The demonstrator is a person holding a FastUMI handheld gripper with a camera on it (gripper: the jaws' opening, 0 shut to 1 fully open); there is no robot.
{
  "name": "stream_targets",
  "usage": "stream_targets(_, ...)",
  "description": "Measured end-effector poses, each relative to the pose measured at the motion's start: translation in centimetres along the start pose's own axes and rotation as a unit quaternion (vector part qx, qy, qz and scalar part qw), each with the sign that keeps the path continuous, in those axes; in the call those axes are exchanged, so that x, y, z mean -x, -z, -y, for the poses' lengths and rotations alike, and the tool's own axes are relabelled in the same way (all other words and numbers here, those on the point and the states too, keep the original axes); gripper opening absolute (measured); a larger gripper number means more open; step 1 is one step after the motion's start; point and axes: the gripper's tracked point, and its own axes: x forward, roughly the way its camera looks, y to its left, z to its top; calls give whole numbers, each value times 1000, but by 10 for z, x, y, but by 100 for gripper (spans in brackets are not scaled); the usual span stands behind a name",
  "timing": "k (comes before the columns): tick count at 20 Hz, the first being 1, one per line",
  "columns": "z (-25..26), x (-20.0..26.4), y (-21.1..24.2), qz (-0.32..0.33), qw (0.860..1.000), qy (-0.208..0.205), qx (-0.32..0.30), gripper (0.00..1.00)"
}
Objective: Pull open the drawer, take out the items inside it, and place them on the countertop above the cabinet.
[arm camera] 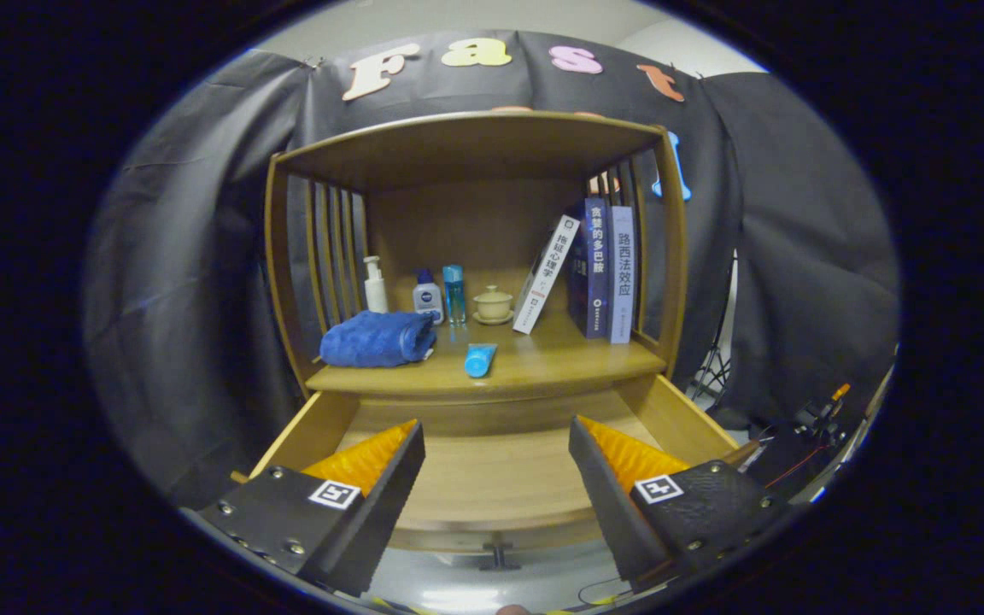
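While the drawer [492, 478] sits open, the gripper [496, 444] gapes above.

Drawer [492, 478] pulled out below countertop [543, 363]. On countertop: towel [377, 339] left, tube [479, 360] centre front, bottles [428, 297] behind, books [599, 273] right.
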Motion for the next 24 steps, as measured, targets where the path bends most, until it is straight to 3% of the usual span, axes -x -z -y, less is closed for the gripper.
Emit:
stream_targets(5, 2, 40, 36, 33, 999, -7, -22, 100)
stream_targets(12, -18, 44, 128, 5, 999, -33, 15, 100)
stream_targets(24, -30, 27, 159, 0, 999, -38, -1, 100)
